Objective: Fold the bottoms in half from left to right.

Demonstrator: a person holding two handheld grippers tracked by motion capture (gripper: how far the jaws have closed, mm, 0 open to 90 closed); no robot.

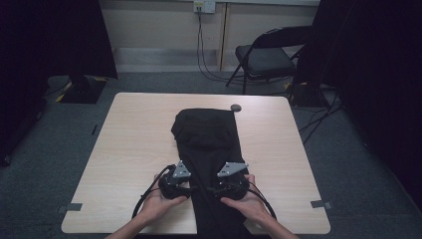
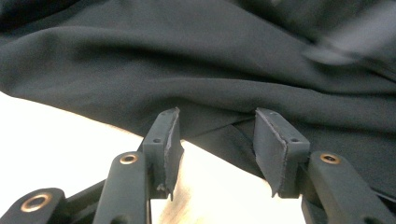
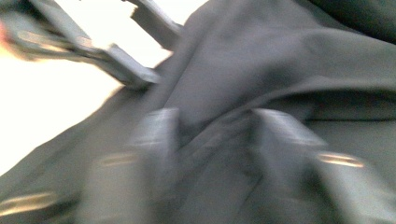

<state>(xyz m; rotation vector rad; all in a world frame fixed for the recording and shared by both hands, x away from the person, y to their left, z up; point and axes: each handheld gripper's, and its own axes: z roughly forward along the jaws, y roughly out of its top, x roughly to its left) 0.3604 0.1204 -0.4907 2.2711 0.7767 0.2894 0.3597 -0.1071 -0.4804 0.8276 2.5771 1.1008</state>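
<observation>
From the high view I have a long black garment (image 1: 211, 149) lying down the middle of the desk (image 1: 134, 139), running from near the far edge to the near edge, where it hangs over between my two forearms. Its far end is bunched into a rounded fold. A small dark round object (image 1: 236, 107) sits on the desk just beside the garment's far right corner.

My left gripper (image 1: 191, 188) rests at the garment's left edge, close to the near side of the desk. In the left gripper view its jaws stand apart, with the cloth's edge (image 2: 219, 130) lying right at the fingertips (image 2: 168, 135) and bare desk showing in the gap; the pads are not pressing on anything.

My right gripper (image 1: 211, 189) is over the garment itself, just right of the left one, the two nearly facing each other. The right gripper view is badly blurred: I can see the jaws apart with folds of black cloth (image 3: 219, 154) between and under them, but I cannot tell whether the pads bear on the fabric. The left gripper (image 3: 135, 77) shows there at upper left.
</observation>
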